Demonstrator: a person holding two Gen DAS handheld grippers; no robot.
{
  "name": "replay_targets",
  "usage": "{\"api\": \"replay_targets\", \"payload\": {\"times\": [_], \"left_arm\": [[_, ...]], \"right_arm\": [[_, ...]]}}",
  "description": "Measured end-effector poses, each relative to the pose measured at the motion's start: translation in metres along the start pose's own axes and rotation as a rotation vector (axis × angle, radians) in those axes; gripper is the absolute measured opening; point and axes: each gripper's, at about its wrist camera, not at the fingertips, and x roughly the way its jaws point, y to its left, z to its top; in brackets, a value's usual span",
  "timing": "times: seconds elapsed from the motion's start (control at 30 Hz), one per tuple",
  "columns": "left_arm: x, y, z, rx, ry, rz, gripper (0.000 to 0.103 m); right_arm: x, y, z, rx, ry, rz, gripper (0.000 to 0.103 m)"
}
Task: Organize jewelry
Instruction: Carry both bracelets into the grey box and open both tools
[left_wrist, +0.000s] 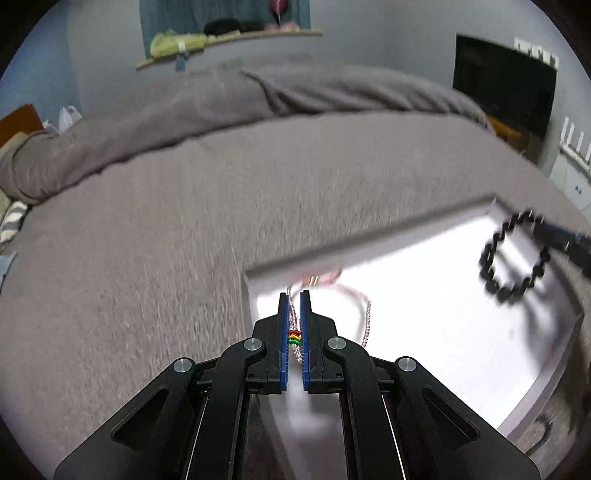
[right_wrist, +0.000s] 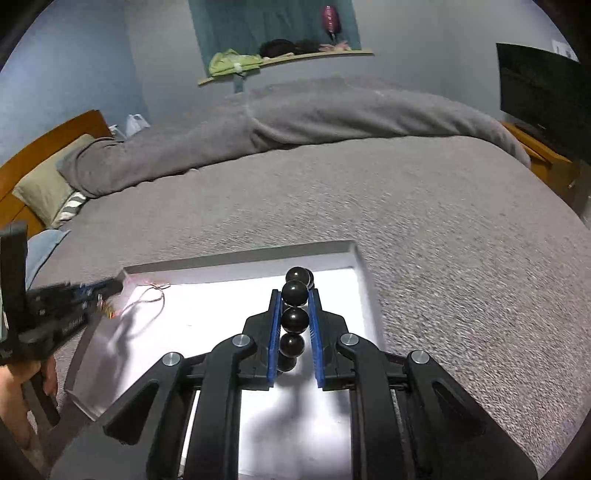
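Observation:
A shallow white tray (left_wrist: 424, 332) lies on the grey bed; it also shows in the right wrist view (right_wrist: 229, 314). My left gripper (left_wrist: 294, 295) is shut on a pink braided cord bracelet (left_wrist: 364, 314) with red, yellow and green knots, held over the tray's left corner. The cord also shows in the right wrist view (right_wrist: 147, 295). My right gripper (right_wrist: 295, 293) is shut on a black bead bracelet (right_wrist: 294, 319), held above the tray's right part. In the left wrist view the bead bracelet (left_wrist: 513, 258) hangs as a loop from the right gripper's fingers (left_wrist: 565, 240).
The grey bedspread (right_wrist: 424, 240) surrounds the tray, with a bunched grey duvet (right_wrist: 314, 110) behind. A wooden headboard (right_wrist: 48, 144) and pillows are at far left, a dark TV (right_wrist: 543, 96) on a wooden stand at right, a wall shelf (right_wrist: 284, 59) at the back.

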Motion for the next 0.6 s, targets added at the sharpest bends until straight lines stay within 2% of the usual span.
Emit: {"api": "replay_targets", "payload": {"times": [0.13, 0.23, 0.37, 0.4, 0.43, 0.47, 0.53, 0.57, 0.6], "left_arm": [[0.015, -0.002, -0.005, 0.017, 0.071, 0.009, 0.006], [0.018, -0.005, -0.007, 0.031, 0.082, 0.015, 0.008], [0.014, -0.003, -0.008, 0.026, 0.059, 0.016, 0.024], [0.012, -0.001, -0.009, 0.019, 0.053, 0.01, 0.025], [0.009, 0.0, -0.01, 0.01, 0.049, 0.003, 0.025], [0.008, 0.0, -0.01, 0.005, 0.046, -0.003, 0.028], [0.0, 0.0, -0.013, -0.007, 0.021, -0.023, 0.037], [-0.003, -0.002, -0.014, -0.008, 0.012, -0.021, 0.051], [-0.009, -0.002, -0.016, -0.009, -0.004, -0.014, 0.057]], "right_arm": [[0.004, -0.004, -0.004, 0.0, 0.015, -0.01, 0.014], [0.01, -0.004, -0.008, -0.001, 0.034, -0.006, 0.014], [0.014, -0.004, -0.01, -0.002, 0.047, 0.008, 0.016], [0.014, -0.004, -0.01, -0.003, 0.048, 0.008, 0.016], [0.014, -0.004, -0.01, -0.003, 0.045, 0.009, 0.019], [0.014, -0.005, -0.009, -0.002, 0.042, 0.012, 0.032], [0.011, -0.005, -0.009, -0.002, 0.027, 0.015, 0.05], [0.009, -0.004, -0.009, -0.006, 0.016, 0.017, 0.05], [0.007, -0.003, -0.009, -0.01, 0.012, 0.016, 0.05]]}}
